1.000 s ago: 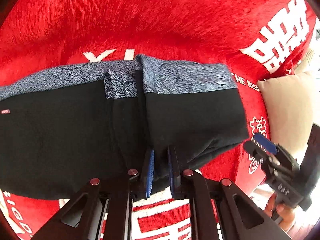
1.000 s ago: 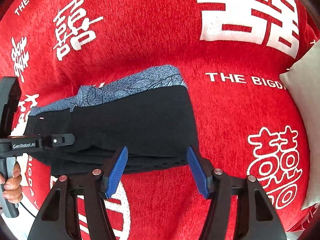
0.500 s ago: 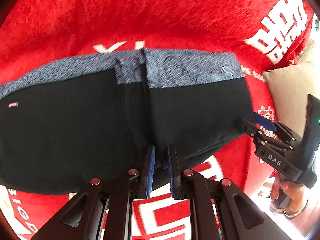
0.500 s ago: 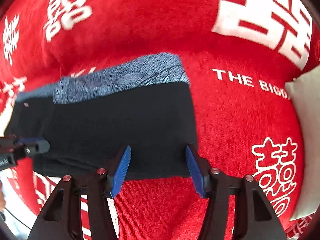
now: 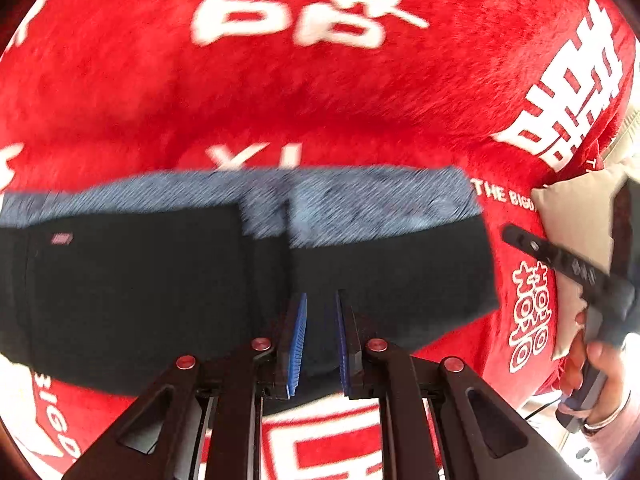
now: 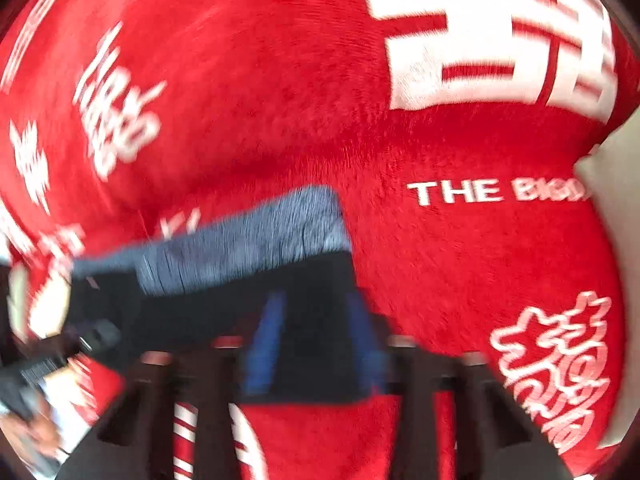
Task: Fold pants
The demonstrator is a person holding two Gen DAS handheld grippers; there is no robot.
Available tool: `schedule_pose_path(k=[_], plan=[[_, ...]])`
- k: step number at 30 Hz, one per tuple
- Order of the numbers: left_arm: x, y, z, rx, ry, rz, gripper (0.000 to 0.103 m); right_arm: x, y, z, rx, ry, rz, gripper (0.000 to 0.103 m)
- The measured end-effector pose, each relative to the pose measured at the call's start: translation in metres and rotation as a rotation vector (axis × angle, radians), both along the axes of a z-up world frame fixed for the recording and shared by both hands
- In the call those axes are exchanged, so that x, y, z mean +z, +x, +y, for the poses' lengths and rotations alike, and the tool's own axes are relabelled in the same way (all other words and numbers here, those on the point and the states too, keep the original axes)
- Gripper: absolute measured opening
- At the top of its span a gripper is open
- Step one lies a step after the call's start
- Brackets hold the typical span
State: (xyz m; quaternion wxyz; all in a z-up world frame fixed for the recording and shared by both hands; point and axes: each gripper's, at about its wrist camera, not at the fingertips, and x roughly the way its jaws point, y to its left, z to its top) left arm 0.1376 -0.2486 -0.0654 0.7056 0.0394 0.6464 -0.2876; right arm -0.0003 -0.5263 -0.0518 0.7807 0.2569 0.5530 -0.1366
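Observation:
The black pants (image 5: 132, 296) with a blue-grey patterned waistband (image 5: 368, 204) lie across a red blanket (image 5: 280, 96). My left gripper (image 5: 320, 320) is shut on the near edge of the pants at the middle fold. In the blurred right wrist view my right gripper (image 6: 316, 344) straddles the near right edge of the pants (image 6: 224, 312), its blue fingers (image 6: 266, 340) apart with cloth between them. The right gripper also shows in the left wrist view (image 5: 568, 264), off the pants' right end.
The red blanket carries white characters and lettering (image 6: 456, 192). A beige cushion (image 5: 580, 216) lies at the right edge of the blanket; it also shows in the right wrist view (image 6: 616, 200). The blanket's near edge (image 5: 320, 440) runs under my left gripper.
My right gripper has moved forward onto the pants' right end and its fingers have narrowed. My left gripper keeps its hold and has shifted the pants slightly away.

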Motion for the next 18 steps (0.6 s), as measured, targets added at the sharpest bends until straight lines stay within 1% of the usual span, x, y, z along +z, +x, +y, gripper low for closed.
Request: schedule_pose_path(k=[2, 3, 5, 7, 8, 10, 12, 13, 15, 17, 18], plan=[[-0.004, 0.002, -0.018, -0.008, -0.004, -0.010, 0.015, -0.009, 0.012, -0.018, -0.049, 0.052, -0.009, 0.013], [-0.008, 0.002, -0.030, -0.014, 0.008, -0.028, 0.015, -0.016, 0.021, -0.026, -0.060, 0.046, 0.004, 0.013], [-0.017, 0.003, -0.047, -0.018, 0.038, -0.048, 0.015, -0.025, 0.036, -0.029, -0.048, 0.065, 0.013, 0.013], [-0.030, 0.004, -0.054, -0.009, 0.076, -0.050, 0.015, -0.031, 0.049, -0.025, -0.004, 0.086, 0.010, 0.013], [-0.037, 0.004, -0.053, -0.002, 0.097, -0.040, 0.015, -0.035, 0.056, -0.020, 0.024, 0.086, 0.021, 0.013], [-0.048, 0.001, -0.045, 0.003, 0.112, -0.026, 0.015, -0.042, 0.063, -0.007, 0.076, 0.100, 0.035, 0.013], [-0.051, -0.006, -0.035, -0.009, 0.110, -0.046, 0.015, -0.052, 0.064, 0.009, 0.114, 0.123, 0.058, 0.013], [-0.050, -0.008, -0.033, -0.019, 0.112, -0.059, 0.015, -0.055, 0.065, 0.018, 0.132, 0.109, 0.074, 0.013], [-0.049, -0.011, -0.031, -0.028, 0.111, -0.067, 0.015, -0.058, 0.066, 0.030, 0.165, 0.046, 0.080, 0.013], [-0.046, -0.009, -0.029, -0.007, 0.096, -0.049, 0.015, -0.053, 0.062, 0.030, 0.157, 0.050, 0.076, 0.013], [-0.046, -0.008, -0.027, 0.012, 0.087, -0.037, 0.015, -0.050, 0.060, 0.028, 0.149, 0.073, 0.073, 0.013]])
